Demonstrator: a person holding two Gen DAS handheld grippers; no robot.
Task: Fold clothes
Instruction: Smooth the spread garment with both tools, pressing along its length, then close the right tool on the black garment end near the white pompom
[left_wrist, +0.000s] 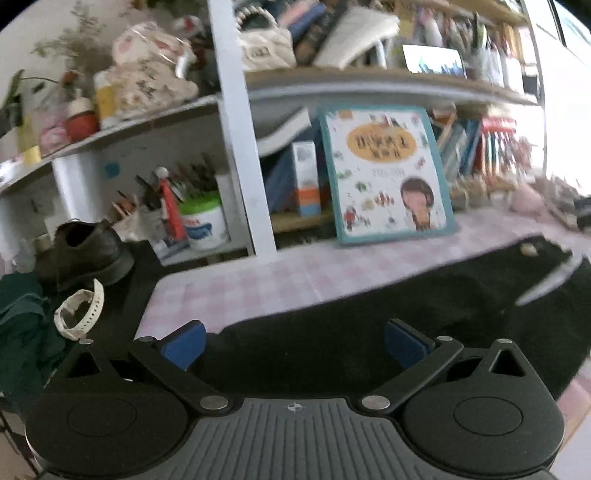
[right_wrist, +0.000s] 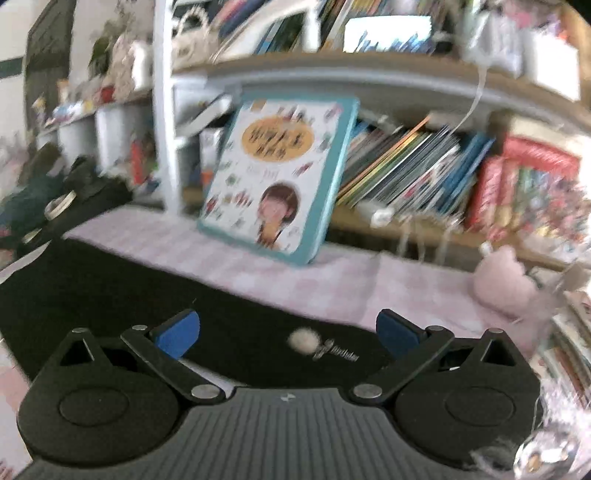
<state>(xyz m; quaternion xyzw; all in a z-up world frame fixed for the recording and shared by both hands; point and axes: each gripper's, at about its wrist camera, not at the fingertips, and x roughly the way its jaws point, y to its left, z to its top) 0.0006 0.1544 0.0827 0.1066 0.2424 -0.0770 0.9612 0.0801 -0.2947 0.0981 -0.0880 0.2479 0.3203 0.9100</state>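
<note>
A black garment lies spread across the pink-and-white checked tablecloth, running from the left wrist view's lower centre out to the right, where a small pale pompom and a whitish stripe sit on its far end. The left gripper hovers over the near edge of this cloth with its blue-padded fingers spread wide apart and nothing between them. In the right wrist view the same garment fills the lower left, and the right gripper is likewise over it, its blue pads set well apart with nothing clamped; the pompom and a short line of pale lettering beside it show in the gap between the fingers (both views are motion-blurred, so whether either gripper actually touches the fabric cannot be told). Behind the garment a teal-bordered children's book leans upright against the white shelving, which is crammed with books and clutter. To the left, a dark leather shoe sits beside a green-lidded white tub holding pens, with a cream watch strap curled just in front of the shoe and a heap of dark green cloth at the frame's left edge. A pink plush toy rests on the tablecloth at the right of the right wrist view.
</note>
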